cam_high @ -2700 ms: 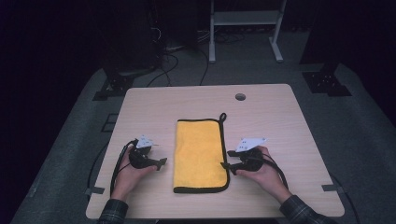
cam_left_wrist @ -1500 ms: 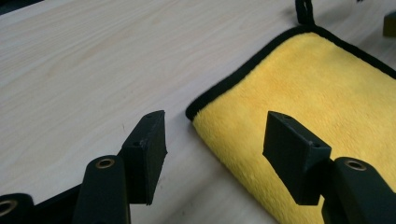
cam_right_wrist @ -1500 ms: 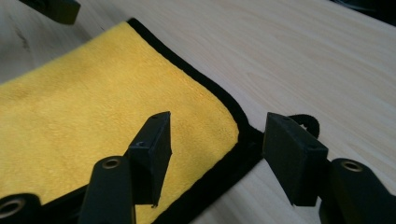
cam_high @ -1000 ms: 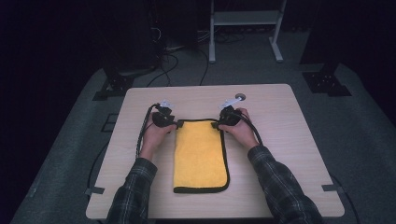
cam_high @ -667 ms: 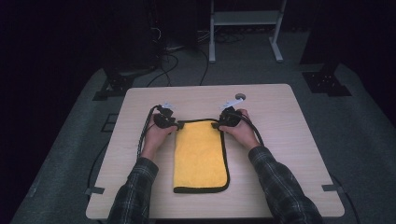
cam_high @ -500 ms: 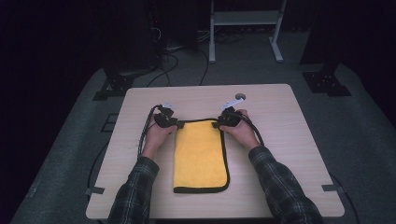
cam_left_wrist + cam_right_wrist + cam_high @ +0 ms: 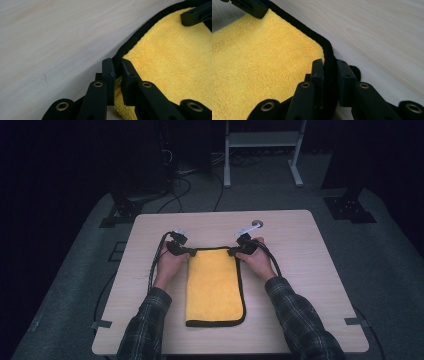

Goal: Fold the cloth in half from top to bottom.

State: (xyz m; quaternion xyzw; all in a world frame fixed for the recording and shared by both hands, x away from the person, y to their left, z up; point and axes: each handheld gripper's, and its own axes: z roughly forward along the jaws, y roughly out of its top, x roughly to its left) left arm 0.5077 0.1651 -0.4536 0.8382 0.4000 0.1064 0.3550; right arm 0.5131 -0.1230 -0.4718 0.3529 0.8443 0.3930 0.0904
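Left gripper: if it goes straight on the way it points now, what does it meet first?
Probably the right gripper, whose jaw tip shows ahead over the yellow towel. The left gripper is clamped on the towel's corner hem.

A folded towel (image 7: 215, 285) lies lengthwise at the middle of the table (image 7: 310, 270). The left gripper (image 7: 186, 251) sits at its far left corner, the right gripper (image 7: 234, 251) at its far right corner, with a grommet (image 7: 256, 223) behind the right one.
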